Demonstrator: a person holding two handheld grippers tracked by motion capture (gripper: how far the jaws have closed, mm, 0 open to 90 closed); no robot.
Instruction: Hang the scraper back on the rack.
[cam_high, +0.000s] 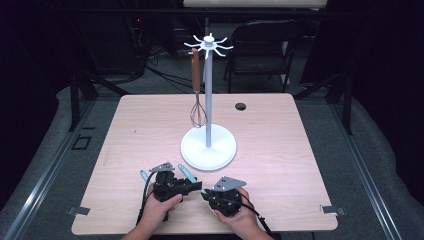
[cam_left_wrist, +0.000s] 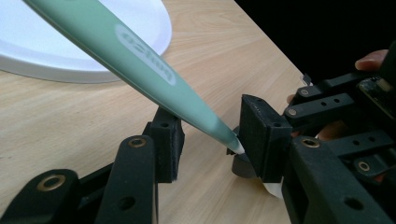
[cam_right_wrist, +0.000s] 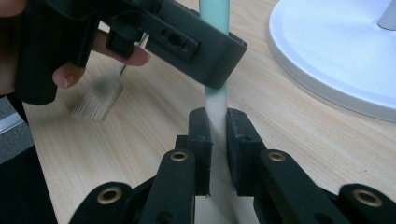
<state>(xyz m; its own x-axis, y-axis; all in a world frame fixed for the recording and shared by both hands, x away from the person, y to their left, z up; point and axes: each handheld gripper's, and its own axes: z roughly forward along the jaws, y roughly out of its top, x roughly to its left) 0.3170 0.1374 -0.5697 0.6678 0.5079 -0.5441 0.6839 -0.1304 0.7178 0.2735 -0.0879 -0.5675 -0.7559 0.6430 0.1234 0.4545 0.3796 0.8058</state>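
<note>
While the right gripper (cam_right_wrist: 217, 140) is clamping the white end of the green-handled utensil (cam_left_wrist: 140, 51), the left gripper (cam_left_wrist: 210, 140) is straddling its handle, jaws seemingly not touching. Its long axis is pointing toward the white stand base (cam_high: 208, 148), frame centre.

The high view is looking forward and down from above the person's edge of the table (cam_high: 150, 125), taking in the whole top and the white stand (cam_high: 208, 145) from well back. The left gripper view is riding low and close, looking along its own black fingers (cam_left_wrist: 166, 140) across the wood toward the stand's round base (cam_left_wrist: 93, 42). The right gripper view is sitting just as near, facing that same base (cam_right_wrist: 336, 60). Both gripper views are sharing the mint-green handle (cam_left_wrist: 140, 65) (cam_right_wrist: 214, 14).
</note>
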